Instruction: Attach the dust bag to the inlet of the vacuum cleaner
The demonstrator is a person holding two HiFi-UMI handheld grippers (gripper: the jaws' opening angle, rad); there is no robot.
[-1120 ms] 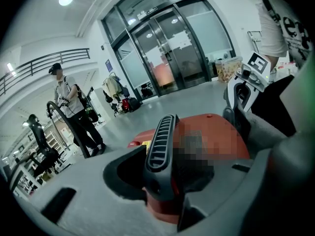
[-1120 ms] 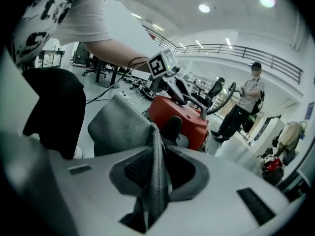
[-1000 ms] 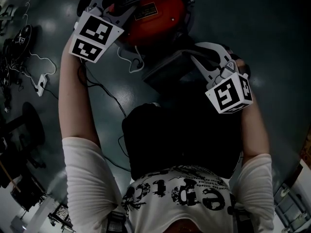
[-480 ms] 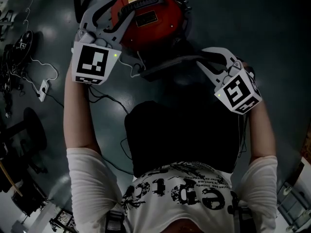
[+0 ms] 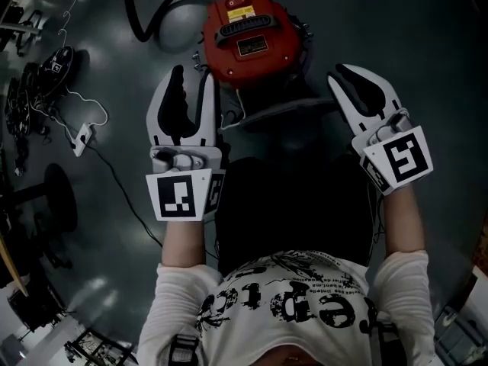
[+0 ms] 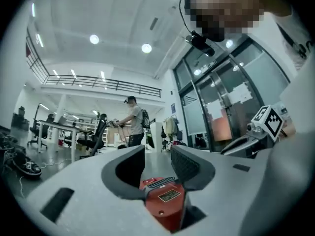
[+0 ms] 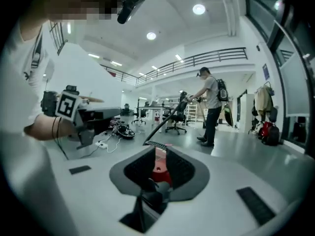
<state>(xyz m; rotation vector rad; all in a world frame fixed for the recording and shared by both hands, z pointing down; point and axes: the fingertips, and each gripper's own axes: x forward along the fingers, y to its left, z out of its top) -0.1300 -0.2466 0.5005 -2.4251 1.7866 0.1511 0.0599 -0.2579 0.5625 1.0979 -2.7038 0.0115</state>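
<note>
The red vacuum cleaner stands on the dark floor ahead of me, its black handle on top. It shows through both jaw gaps, in the left gripper view and the right gripper view. A dark flat piece lies against its near side; I cannot tell whether this is the dust bag. My left gripper is raised left of the vacuum, open and empty. My right gripper hangs to the right, above that piece, open too, with nothing between its pads.
A black hose curves away from the vacuum to the upper left. A power strip and cables lie on the floor at the left, near a round stool base. A person with a backpack stands far off among desks.
Both grippers have lifted away from the vacuum and drawn back toward me. The left one came off the vacuum's top and rolled; the right one left the dark piece.
</note>
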